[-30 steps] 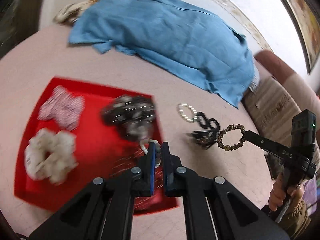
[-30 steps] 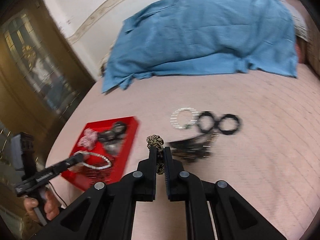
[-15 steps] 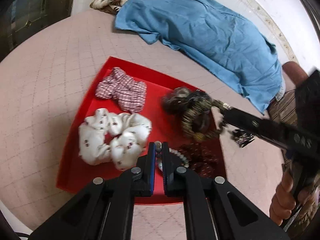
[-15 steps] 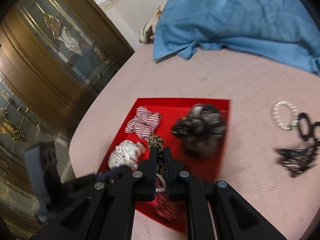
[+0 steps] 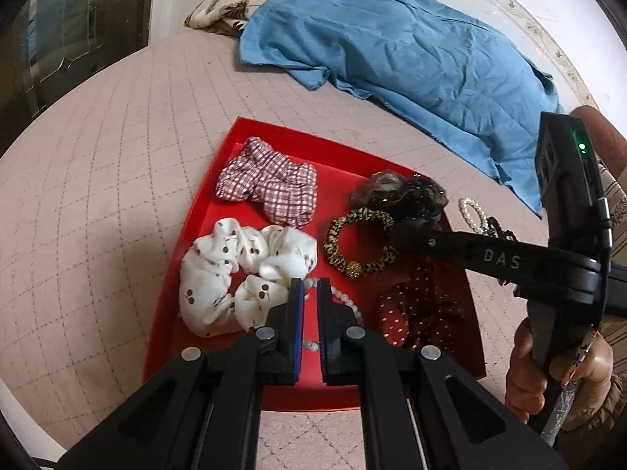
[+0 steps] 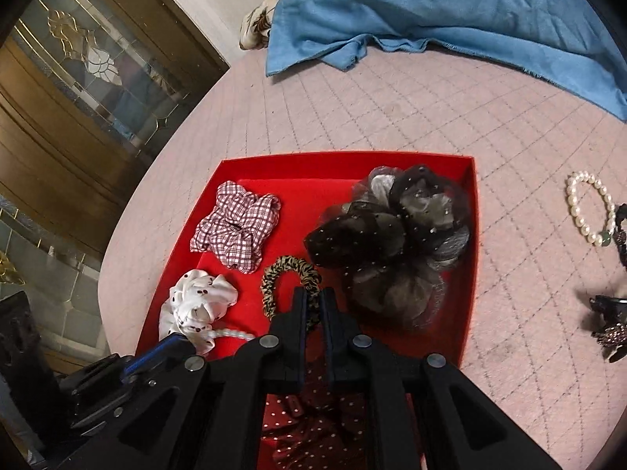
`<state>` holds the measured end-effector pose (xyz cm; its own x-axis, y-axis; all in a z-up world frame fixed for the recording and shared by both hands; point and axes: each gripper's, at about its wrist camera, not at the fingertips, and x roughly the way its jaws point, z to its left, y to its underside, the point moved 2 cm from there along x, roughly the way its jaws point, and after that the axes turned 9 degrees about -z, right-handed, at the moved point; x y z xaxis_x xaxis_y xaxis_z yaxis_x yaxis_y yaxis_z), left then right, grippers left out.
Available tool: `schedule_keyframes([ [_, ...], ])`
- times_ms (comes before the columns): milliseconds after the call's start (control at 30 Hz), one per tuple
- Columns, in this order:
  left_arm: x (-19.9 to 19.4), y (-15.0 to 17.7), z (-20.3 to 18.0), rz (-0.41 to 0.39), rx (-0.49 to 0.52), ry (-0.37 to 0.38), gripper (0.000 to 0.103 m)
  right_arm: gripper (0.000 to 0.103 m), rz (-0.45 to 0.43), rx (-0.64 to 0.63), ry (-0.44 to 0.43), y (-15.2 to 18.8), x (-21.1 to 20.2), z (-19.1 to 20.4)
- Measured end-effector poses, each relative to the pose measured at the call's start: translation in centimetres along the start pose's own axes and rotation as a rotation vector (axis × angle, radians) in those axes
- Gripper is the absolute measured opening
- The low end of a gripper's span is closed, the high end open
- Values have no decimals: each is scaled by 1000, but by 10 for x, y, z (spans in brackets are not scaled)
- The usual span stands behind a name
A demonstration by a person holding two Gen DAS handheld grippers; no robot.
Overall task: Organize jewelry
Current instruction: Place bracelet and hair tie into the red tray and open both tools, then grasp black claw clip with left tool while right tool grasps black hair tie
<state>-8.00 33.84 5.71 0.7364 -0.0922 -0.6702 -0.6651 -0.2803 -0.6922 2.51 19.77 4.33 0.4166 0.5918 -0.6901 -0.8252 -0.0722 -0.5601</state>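
Both tongs over the red tray [image 5: 203, 211]

My left tongs [image 5: 308, 288] pinch the pearl string [image 5: 345, 297]; my right tongs [image 6: 312, 297] pinch the leopard band [image 6: 290, 270], both low inside the tray beside the scrunchies.

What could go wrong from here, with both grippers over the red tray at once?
1. Right gripper is shut on the leopard-print band beside the black mesh scrunchie; on release the band may catch on the mesh.
2. Left gripper is shut on the pearl strand, close to the right gripper over the crowded red tray; they could collide.
3. The strand may drape over the white cherry scrunchie.
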Motion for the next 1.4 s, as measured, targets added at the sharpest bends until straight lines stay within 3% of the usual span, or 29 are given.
schedule_keyframes([
  [67,-1,-1,-3,-12,8,7,11,12,-2,-13,5,0,-3,1],
  [133,-5,-2,-6,-33,17,11,28,21,-13,-27,5,-1,-9,2],
  [200,-9,-4,-9,-62,21,8,40,33,-35,-39,6,-3,-18,3],
  [233,-10,-5,-10,-73,22,7,42,33,-44,-42,5,-3,-23,3],
  [433,-20,-8,-17,-156,23,-18,45,33,-96,-43,15,5,-76,-21],
  [600,-29,-8,-36,-193,54,-23,45,33,-148,-1,126,28,-139,-87],
  [767,-35,-11,-86,-155,99,83,47,33,-153,61,274,52,-183,-163],
  [833,-33,-11,-114,-139,146,120,54,33,-171,101,299,57,-194,-187],
  [1133,32,5,-229,21,333,202,55,33,-228,209,282,45,-194,-241],
  [1400,101,1,-278,118,406,218,55,33,-226,212,308,14,-164,-275],
])
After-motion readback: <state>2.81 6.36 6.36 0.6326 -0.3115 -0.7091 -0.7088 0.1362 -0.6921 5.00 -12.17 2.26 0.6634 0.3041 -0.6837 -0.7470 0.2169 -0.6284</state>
